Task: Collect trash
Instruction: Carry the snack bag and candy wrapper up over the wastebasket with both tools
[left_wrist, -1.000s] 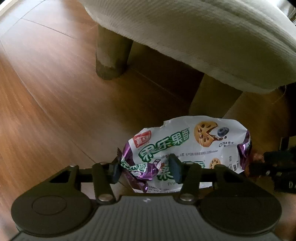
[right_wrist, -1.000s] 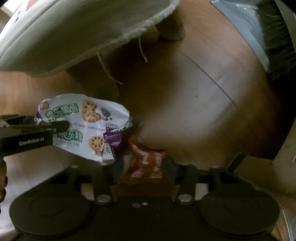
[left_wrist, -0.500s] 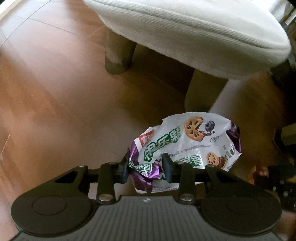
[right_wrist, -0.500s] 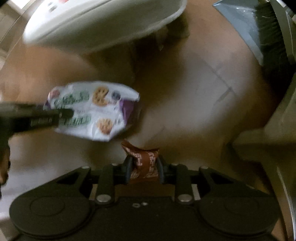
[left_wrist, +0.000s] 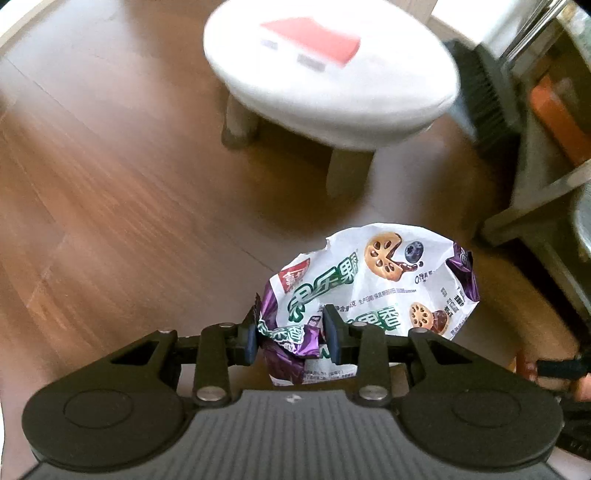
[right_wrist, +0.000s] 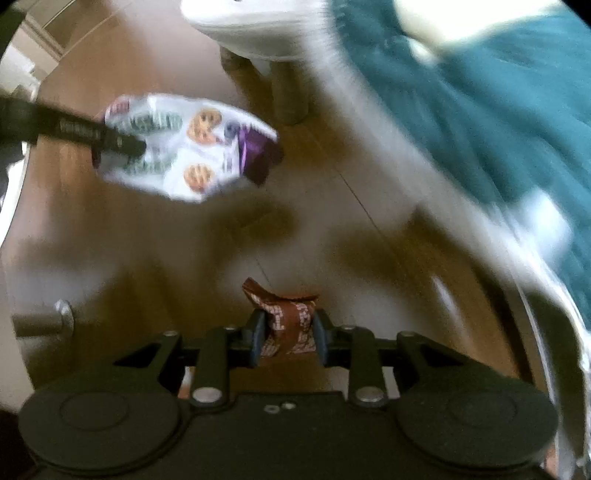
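Both grippers are carrying something right now. I am holding the left gripper (left_wrist: 291, 338) clamped on the crumpled purple corner of a large white snack bag (left_wrist: 373, 291), which is hanging clear of the wood floor (left_wrist: 110, 206); the right gripper (right_wrist: 289, 338) is pinching a small brown wrapper (right_wrist: 290, 321) between its pads, also off the floor.

Going by size: the white round stool (left_wrist: 328, 74) is standing just beyond the bag, with a red patch on its seat (too blurred to read). Next comes the snack bag, then the little wrapper.

As I judge it, the picking-up part is done for these two pieces, and what is left is dropping them somewhere. I am not seeing a bin in either view, though the right wrist view is heavily smeared on its right side, with something teal I cannot identify. I am seeing no other litter on the floor.

Writing: the bag is showing large green Chinese characters, a small red brand patch, and pictures of cookies and a blueberry. The brown wrapper is carrying pale lettering I cannot make out.
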